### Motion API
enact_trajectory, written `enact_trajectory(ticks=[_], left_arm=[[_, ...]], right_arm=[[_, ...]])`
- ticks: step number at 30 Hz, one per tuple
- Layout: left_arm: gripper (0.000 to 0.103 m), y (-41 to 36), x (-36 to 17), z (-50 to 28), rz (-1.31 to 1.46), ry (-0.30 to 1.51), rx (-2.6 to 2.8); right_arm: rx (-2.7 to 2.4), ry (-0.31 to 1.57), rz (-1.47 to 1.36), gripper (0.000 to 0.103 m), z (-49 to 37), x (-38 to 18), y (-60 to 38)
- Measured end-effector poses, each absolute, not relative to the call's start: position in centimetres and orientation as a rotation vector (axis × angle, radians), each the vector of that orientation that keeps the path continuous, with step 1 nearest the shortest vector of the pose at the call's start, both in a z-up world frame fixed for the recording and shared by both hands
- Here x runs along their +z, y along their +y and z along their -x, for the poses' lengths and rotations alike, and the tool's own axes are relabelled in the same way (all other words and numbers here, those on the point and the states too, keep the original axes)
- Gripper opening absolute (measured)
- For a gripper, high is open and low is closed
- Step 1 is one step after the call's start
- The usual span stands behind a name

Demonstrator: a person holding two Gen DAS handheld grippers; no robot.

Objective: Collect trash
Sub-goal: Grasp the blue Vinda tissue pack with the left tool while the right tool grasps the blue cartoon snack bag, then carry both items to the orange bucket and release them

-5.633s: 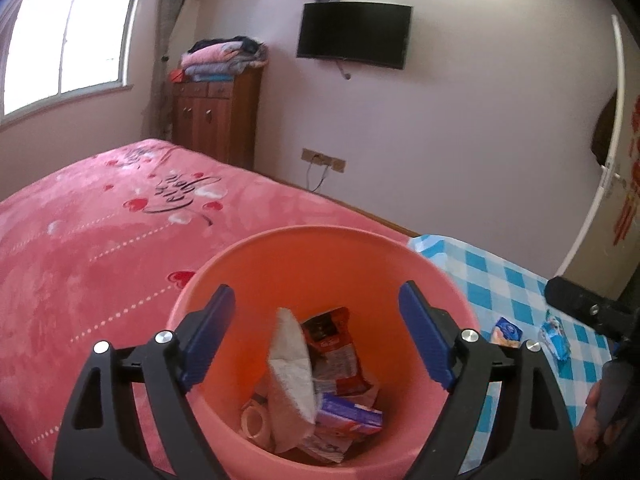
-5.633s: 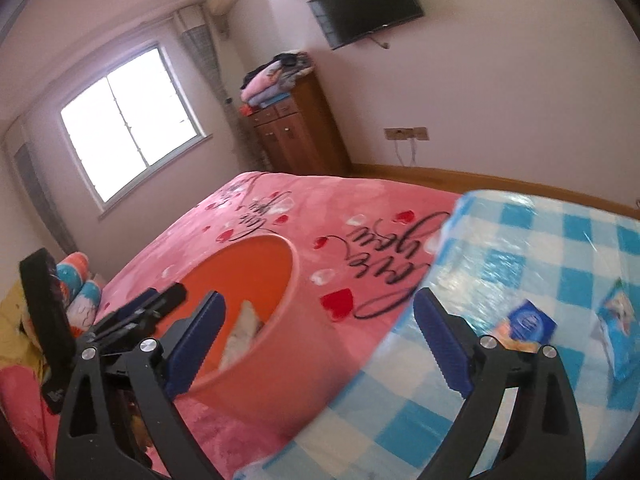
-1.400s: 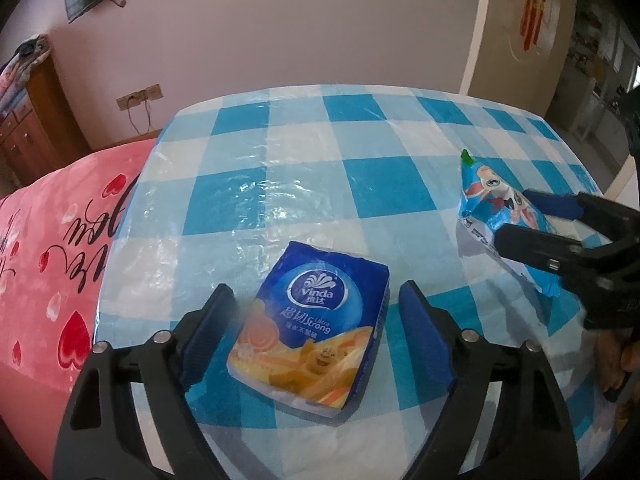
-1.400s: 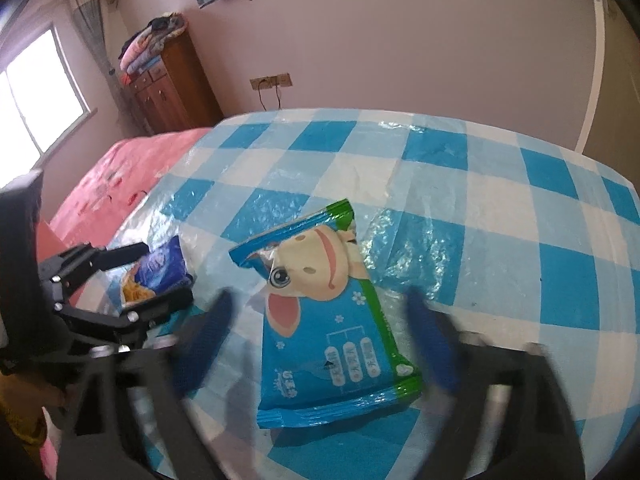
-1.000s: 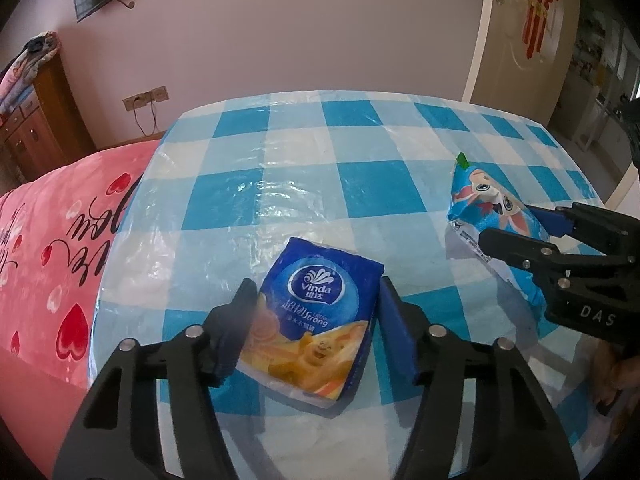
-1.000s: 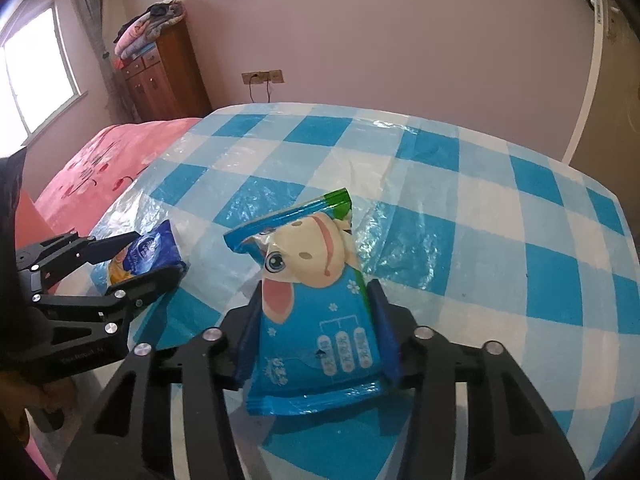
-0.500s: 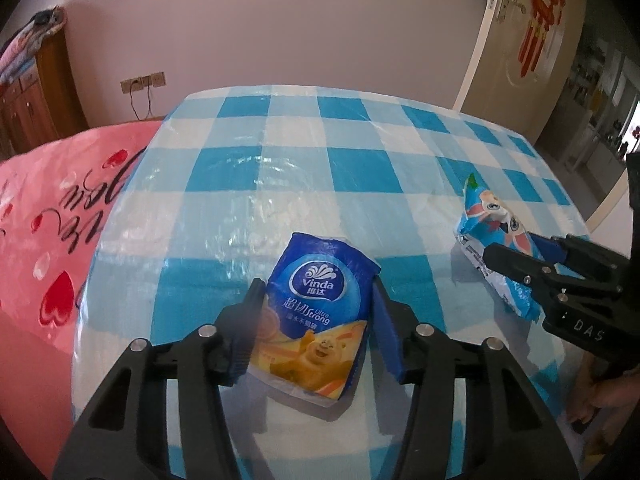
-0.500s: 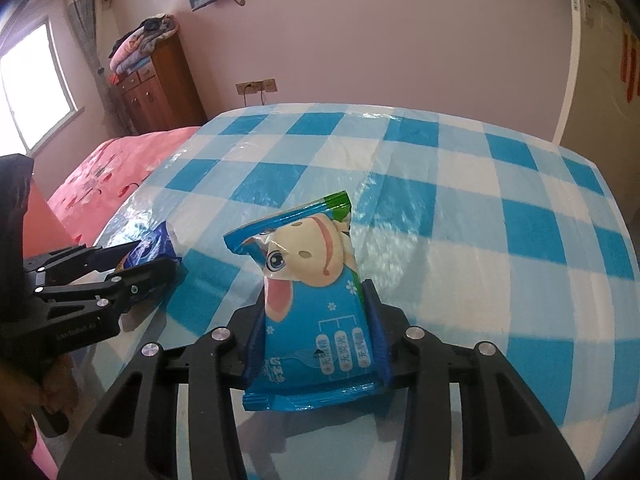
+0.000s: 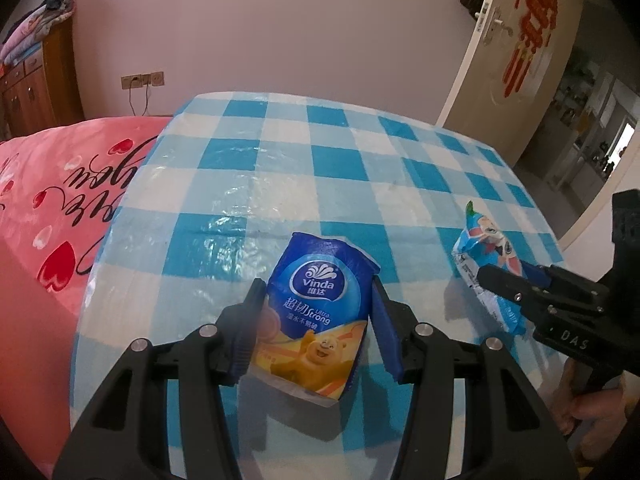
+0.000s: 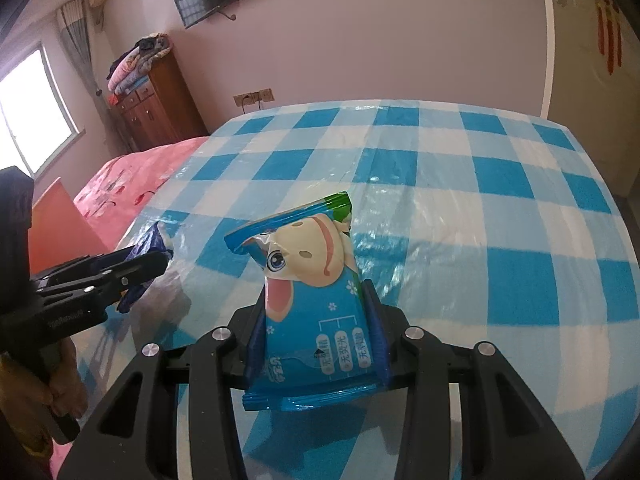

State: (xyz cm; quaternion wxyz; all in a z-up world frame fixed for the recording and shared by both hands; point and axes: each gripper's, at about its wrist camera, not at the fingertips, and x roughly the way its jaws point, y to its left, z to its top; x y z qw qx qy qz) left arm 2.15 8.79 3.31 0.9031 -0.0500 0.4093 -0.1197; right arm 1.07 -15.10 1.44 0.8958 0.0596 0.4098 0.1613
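Vinda tissue pack (image 9: 320, 312) reads "Ultra Strong", pinched by left hand-held gripper (image 9: 316, 328)

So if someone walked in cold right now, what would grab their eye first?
Probably the blue Vinda tissue pack, pinched in the left gripper above the blue-checked tablecloth. Next, the cartoon-cow wipes packet, clamped upright in the right gripper. Left of the table lies a pink heart-print bedspread.

Daylit and sharp, window (image 10: 24, 108) blown out, glare on the tablecloth (image 9: 240, 196), edges fisheye-bent.
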Motion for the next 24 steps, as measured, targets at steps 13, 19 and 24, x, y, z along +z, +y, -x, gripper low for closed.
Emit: enact_trajectory(ticks=[13,19,24], left_arm=[[0.052,10.4,7.2,3.5,0.119,0.766,-0.273],[0.052,11.7,8.2,5.6,0.130,0.749,-0.265],[0.052,13.1,9.0,7.0,0.145,0.730,-0.254]], right_arm=[[0.361,0.849,-0.190,0.043,3.5,2.9,-14.7],[0.368,0.851,-0.196,0.043,4.8,3.7,-14.1],[0.382,0.845,-0.199,0.043,5.7,4.7,-13.3]])
